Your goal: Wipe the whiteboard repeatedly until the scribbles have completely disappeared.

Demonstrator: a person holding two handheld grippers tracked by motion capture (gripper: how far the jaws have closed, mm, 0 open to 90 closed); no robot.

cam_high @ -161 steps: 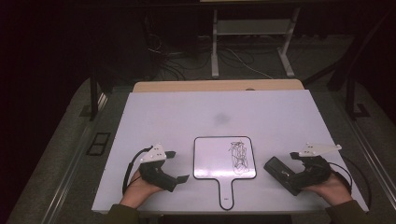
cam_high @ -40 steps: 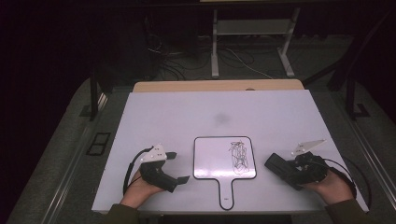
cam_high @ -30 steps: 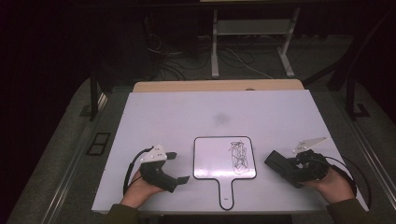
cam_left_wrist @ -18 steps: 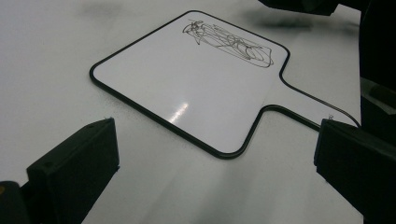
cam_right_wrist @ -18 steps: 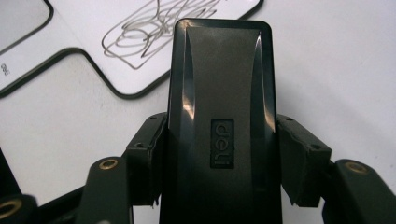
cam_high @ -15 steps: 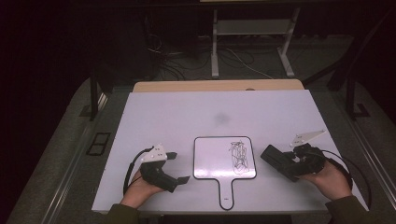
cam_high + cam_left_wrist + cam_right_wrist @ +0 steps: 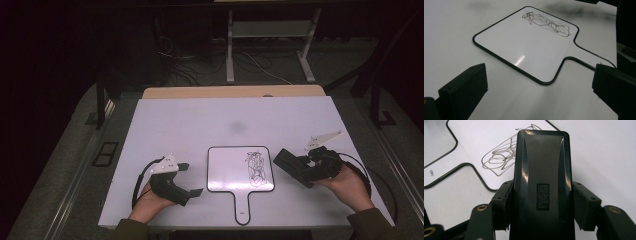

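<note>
White tabletop (image 7: 200, 125), matte, with a faint grey smudge toward 12 o'clock of centre. A small handled whiteboard (image 7: 235, 170) lies flat near the person's edge, handle pointing to 6 o'clock, a tangle of scribble (image 7: 256, 169) on its 3 o'clock side. Right gripper (image 7: 295, 167) sits at 3 o'clock of the board, jaws clamped on the long flanks of a black eraser (image 7: 541, 182), which juts forward toward the scribble; held lengthwise, probably so its underside can be dragged flat across the marks. Whether the eraser already touches the board is hard to tell from above. Left gripper (image 7: 192, 180) rests at 9 o'clock of the board, jaws spread wide and empty, aimed at the board's edge, likely placed to steady it.
</note>
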